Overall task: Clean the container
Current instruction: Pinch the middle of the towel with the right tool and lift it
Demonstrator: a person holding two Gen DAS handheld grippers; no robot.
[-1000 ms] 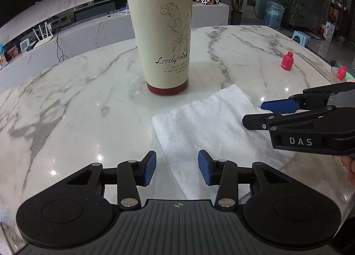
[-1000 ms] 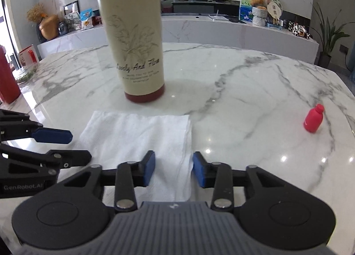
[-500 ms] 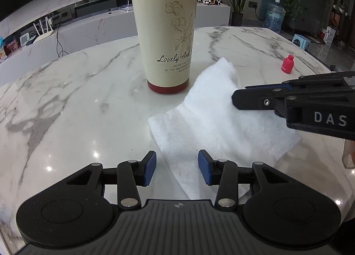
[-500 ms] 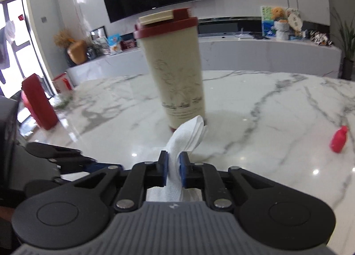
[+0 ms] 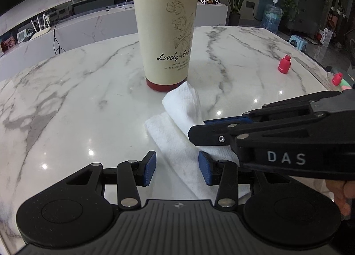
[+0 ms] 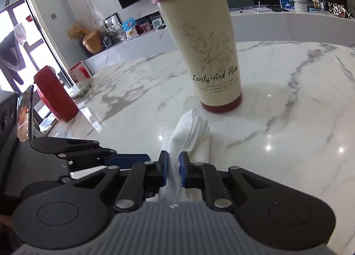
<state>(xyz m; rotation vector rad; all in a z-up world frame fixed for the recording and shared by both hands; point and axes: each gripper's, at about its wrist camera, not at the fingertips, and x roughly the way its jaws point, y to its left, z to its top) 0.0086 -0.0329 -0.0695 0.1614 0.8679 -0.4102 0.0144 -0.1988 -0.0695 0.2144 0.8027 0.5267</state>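
I have the right gripper [image 6: 173, 171] clenched on the white paper towel [image 6: 190, 135], its 2 blue pads pinching a bunched fold that stands up in front of the fingers. The rest of the sheet trails under the gripper body in the right wrist view, so I cannot see there how much of it lies flat. In the left wrist view the towel [image 5: 184, 108] shows as a raised fold near the cup with a flat part on the table, and the right gripper [image 5: 199, 127] covers the spot where it is pinched.

My left gripper [image 5: 176, 168] is released, pads apart with nothing between them, hovering over the near edge of the towel. In the right wrist view only its side shows, at the left [image 6: 124, 160].

The cup [image 5: 166, 26], cream with a dark red lid and base, stands upright on the marble table [image 5: 66, 99], just beyond the towel. Its lid is cut off at the top of the left view; the right view [image 6: 199, 44] shows a cream flap on the lid. I cannot tell whether the towel's tip touches the cup's base.

A small red bottle [image 5: 284, 67] stands well to the right. A red container [image 6: 55, 97] sits at the far left, partly hidden by the left gripper.
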